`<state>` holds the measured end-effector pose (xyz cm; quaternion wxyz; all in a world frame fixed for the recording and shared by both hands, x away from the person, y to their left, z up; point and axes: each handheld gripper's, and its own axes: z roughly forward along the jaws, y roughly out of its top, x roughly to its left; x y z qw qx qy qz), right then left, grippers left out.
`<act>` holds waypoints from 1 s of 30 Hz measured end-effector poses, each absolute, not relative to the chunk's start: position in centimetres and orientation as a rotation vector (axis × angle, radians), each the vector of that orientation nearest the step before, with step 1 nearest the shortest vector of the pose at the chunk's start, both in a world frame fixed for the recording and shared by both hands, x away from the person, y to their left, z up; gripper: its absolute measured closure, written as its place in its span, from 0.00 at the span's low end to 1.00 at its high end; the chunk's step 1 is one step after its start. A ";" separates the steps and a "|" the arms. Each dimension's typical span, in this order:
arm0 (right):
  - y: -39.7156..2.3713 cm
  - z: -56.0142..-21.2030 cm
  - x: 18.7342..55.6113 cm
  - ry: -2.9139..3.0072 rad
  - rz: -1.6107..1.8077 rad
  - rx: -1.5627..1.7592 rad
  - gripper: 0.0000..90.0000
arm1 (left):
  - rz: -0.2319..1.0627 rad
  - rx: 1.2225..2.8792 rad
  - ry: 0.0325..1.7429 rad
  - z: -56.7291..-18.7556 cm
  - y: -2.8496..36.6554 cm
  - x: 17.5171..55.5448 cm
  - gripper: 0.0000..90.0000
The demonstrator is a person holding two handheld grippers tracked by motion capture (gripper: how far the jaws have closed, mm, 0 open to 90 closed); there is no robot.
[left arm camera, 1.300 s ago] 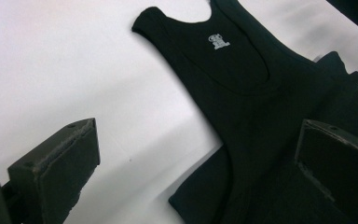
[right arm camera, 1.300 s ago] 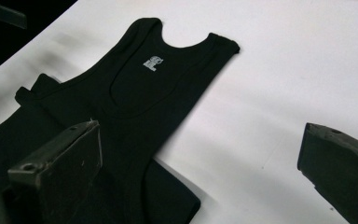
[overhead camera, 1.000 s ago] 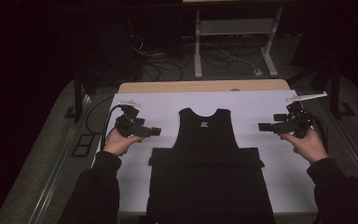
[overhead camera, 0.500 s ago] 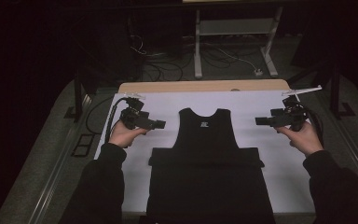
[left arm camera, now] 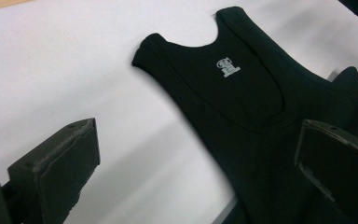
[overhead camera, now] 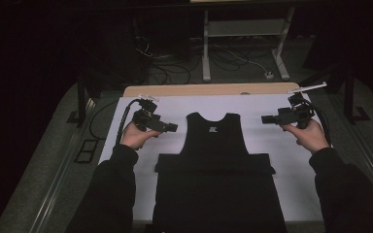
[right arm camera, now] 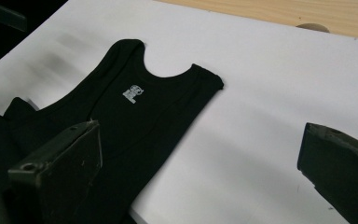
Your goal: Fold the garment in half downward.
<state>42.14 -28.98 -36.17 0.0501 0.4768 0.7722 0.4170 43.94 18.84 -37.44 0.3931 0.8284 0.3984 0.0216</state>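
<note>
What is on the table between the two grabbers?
A black tank top lies flat on the white sheet between the left gripper and right gripper, seen from the high view.

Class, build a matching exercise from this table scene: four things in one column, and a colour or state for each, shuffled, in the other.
Things:
1. tank top
2. table cover
3. left gripper
4. table edge

Colour or state:
A. bare wood, along the far side
B. black, lying flat with a small pale logo below the neckline
C. white
D. jaws wide apart, held above the cover

Pairs: 1-B, 2-C, 3-D, 4-A
</note>
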 end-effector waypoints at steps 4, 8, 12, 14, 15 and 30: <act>-28.5 -36.3 42.5 2.365 1.261 1.451 0.00 | 0.054 2.094 1.023 -37.6 18.6 44.2 0.00; -28.1 -36.6 42.8 2.368 1.260 1.451 0.00 | 0.047 2.089 1.025 -37.8 18.2 44.5 0.00; -27.9 -37.2 43.3 2.375 1.252 1.457 0.00 | 0.038 2.076 1.023 -38.3 17.9 44.7 0.00; -27.8 -37.6 43.5 2.382 1.244 1.464 0.00 | 0.029 2.077 1.023 -38.7 17.6 44.9 0.00; -27.7 -37.9 43.7 2.389 1.232 1.467 0.00 | 0.029 2.080 1.021 -38.8 17.5 44.9 0.00; -27.0 -39.4 44.5 2.429 1.208 1.490 0.00 | 0.008 2.106 1.030 -40.9 16.3 45.7 0.00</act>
